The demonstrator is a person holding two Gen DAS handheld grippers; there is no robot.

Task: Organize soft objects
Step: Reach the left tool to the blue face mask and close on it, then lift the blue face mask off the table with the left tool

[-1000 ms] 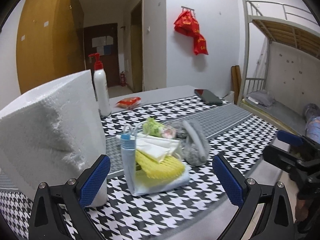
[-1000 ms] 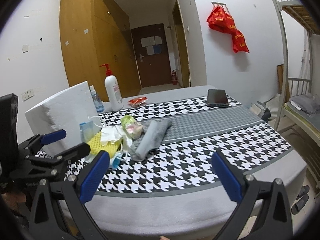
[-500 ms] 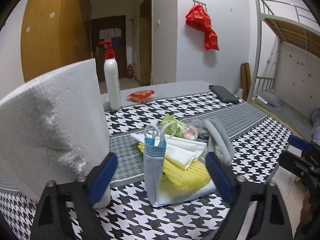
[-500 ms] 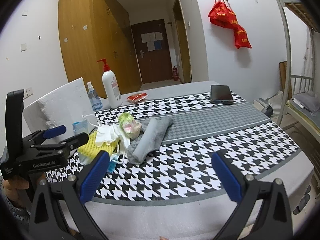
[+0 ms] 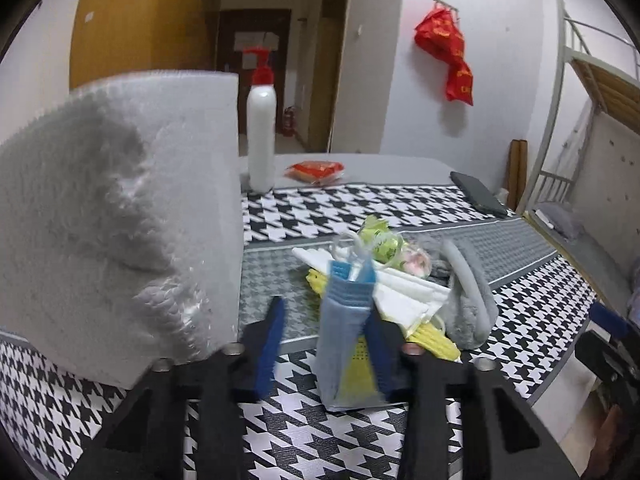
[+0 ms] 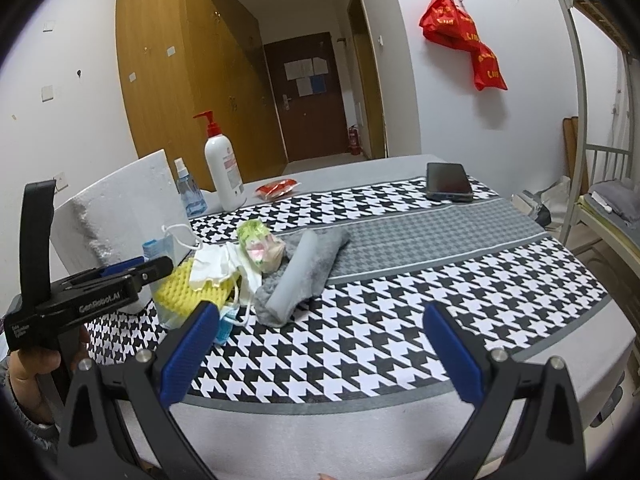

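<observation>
A pile of soft things lies on the houndstooth tablecloth: a blue face mask [image 5: 345, 332] standing on edge, a yellow sponge [image 6: 188, 292], white folded masks [image 5: 404, 292], a green-wrapped item [image 6: 258, 240] and a grey rolled cloth [image 6: 304, 272]. A large white foam block [image 5: 116, 216] stands at the left. My left gripper [image 5: 324, 340] has its jaws half closed around the blue mask, the right finger against it. My right gripper [image 6: 320, 356] is open and empty above the table's front edge.
A white pump bottle [image 6: 223, 176], a small blue spray bottle [image 6: 188, 192] and a red packet [image 6: 278, 189] stand behind the pile. A black phone [image 6: 448, 182] lies at the far right. A bunk bed [image 6: 600, 184] stands to the right.
My left gripper has moved forward to the blue mask and its jaws have narrowed from wide open to half closed around it. My right gripper has stayed open and drifted slightly.
</observation>
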